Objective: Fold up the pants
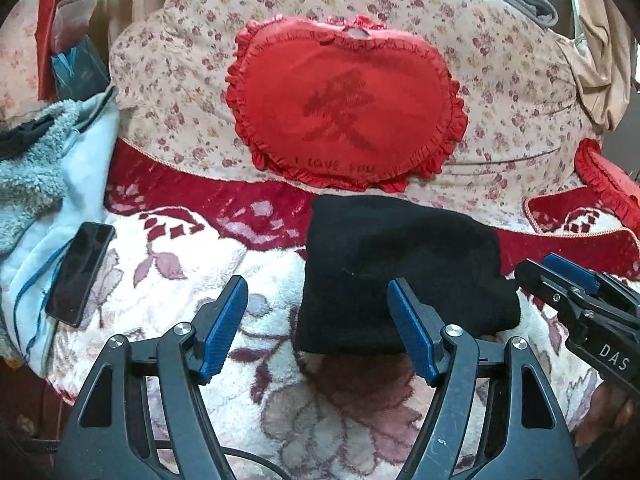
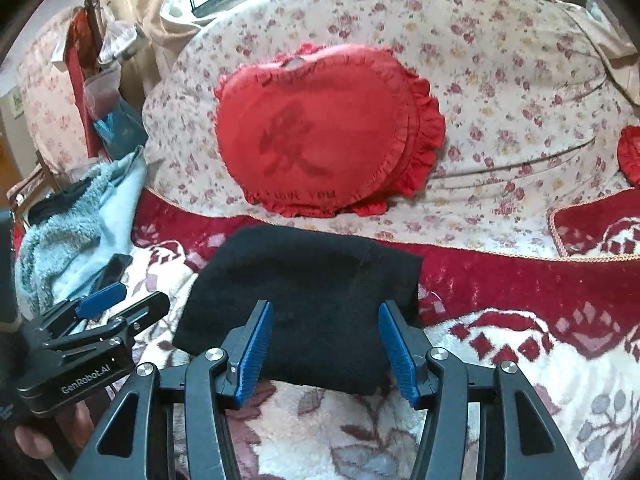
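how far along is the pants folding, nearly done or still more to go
Mostly done, it seems: the black pants lie as a compact folded rectangle on the floral blanket, below the red heart pillow. Nothing is in hand: the left gripper and right gripper are both open and empty. What may remain is a last tidy or fold.

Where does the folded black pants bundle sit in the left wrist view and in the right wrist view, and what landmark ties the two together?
Left wrist view: black pants lie right of centre on the blanket, behind the left gripper's right-hand finger.
Right wrist view: the pants lie at centre, straight ahead of the open right gripper.
Shared landmark: the red heart pillow just behind the pants.
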{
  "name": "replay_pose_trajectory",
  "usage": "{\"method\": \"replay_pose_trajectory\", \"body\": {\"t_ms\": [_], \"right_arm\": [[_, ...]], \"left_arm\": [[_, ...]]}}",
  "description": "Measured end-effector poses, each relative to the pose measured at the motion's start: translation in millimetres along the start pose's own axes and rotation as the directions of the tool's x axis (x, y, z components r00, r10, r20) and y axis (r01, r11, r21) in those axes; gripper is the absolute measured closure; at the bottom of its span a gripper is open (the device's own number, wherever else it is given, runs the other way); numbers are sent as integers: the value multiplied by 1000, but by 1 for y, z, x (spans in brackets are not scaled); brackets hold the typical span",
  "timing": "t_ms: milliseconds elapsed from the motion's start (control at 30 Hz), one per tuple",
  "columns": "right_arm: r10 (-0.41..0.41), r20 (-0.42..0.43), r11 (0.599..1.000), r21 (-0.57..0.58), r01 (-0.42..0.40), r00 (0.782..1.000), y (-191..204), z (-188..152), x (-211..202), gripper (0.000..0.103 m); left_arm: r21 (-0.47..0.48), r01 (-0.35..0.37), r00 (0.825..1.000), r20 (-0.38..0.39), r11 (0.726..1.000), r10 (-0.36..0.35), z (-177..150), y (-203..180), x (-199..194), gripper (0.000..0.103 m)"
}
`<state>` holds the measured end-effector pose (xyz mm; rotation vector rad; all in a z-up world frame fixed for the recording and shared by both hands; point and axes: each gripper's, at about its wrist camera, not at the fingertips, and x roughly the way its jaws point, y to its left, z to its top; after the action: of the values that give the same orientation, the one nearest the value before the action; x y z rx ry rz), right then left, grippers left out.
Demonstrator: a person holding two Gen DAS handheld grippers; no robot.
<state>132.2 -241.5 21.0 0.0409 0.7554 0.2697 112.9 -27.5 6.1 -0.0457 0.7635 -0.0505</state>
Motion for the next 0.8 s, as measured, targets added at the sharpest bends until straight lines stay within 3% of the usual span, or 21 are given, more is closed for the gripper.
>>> {"method": "replay_pose_trajectory", "body": {"t_ms": [367,800], "right_arm": [[20,8,1000,-15,-20,1000,15,-2,-17,50],[26,17,1000,-16,-26,1000,17,-1,-24,50]], "left_arm": [[24,-24,998,66,999,22,-1,-2,-31,30],[31,-24,997,79,999,22,-3,-4,-39,30]]}}
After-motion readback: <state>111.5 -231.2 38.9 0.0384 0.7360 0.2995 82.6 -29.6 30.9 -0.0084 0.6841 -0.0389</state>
